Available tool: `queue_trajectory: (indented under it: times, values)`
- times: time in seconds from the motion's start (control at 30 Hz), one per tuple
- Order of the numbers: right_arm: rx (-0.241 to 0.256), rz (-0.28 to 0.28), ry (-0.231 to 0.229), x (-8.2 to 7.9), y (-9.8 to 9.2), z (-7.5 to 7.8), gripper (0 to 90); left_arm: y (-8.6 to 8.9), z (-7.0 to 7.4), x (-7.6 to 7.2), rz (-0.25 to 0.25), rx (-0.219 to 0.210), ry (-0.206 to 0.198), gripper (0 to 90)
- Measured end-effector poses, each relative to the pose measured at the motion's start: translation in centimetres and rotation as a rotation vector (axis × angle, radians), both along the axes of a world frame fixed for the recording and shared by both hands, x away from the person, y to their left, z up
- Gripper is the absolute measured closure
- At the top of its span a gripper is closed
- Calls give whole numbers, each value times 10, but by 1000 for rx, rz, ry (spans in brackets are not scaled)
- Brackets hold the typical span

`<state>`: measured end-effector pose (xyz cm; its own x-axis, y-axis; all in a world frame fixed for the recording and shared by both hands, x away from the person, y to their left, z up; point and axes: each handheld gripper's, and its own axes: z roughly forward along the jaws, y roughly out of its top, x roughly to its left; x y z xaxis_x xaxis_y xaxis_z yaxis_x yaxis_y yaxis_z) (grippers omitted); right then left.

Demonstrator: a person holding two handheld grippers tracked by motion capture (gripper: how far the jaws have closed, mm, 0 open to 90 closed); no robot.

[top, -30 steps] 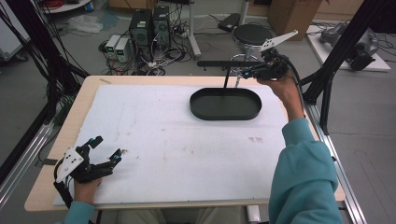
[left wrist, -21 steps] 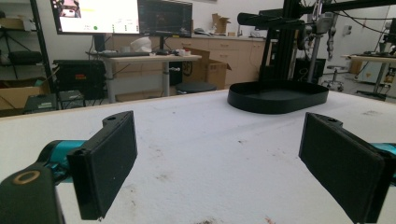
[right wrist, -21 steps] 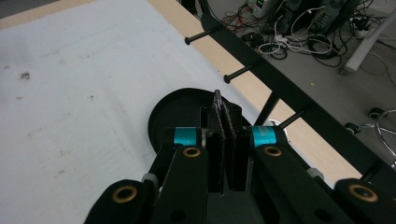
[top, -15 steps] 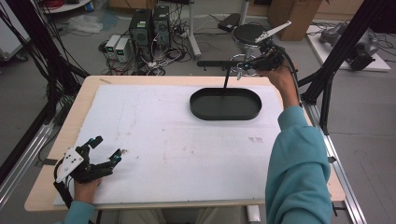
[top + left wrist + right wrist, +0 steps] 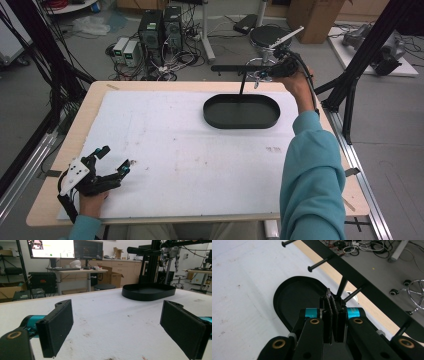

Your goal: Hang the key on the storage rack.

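**Right gripper raised at the rack, left idle at the near corner**

Left gripper (image 5: 116,161): resting low at the near left corner of the white table (image 5: 190,150), jaws spread wide, nothing between them. In the left gripper view both black pads stand well apart with bare tabletop between. Position and pose match the frames from 1.0 s and 0.5 s ago; no visible shift.

Right gripper (image 5: 264,75): held up past the far edge of the table, beside the black rack (image 5: 240,68) and its horizontal bar. In the right gripper view the jaws are pressed together, with a thin metal ring-like piece (image 5: 328,293) showing just above the pads; too small to identify, apparently pinched between them. Compared with 1.0 s ago, the right hand (image 5: 296,82) has moved slightly farther back and up toward the bar; the sleeve (image 5: 310,170) now reaches more steeply across the right side of the table.

Black oval tray (image 5: 241,111): on the far right part of the table, at the foot of the rack's upright post, empty as far as seen. Unmoved across all frames.

Rack pegs (image 5: 319,265): protrude from the bar toward the table, seen in the right gripper view.
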<state>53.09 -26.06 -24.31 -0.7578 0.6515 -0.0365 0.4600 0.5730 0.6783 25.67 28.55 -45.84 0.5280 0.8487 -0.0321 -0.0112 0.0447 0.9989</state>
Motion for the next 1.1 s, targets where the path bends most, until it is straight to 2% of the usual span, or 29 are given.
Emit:
queue_trajectory:
  times: [0.03,0.47,0.7,0.97,1.1]
  values:
    - [-14,-5,3,2,0,-2,892,0,0,0,-1,1,-1,118]
    - [-24,-25,4,9,-1,-8,891,0,0,0,0,2,1,118]
    - [-51,-36,-19,12,0,-10,891,0,0,0,1,1,-1,118]
    - [-52,-46,-20,14,-1,-11,890,0,0,0,1,2,1,118]
    - [-50,-48,-35,15,-3,-11,890,0,0,0,1,2,1,118]
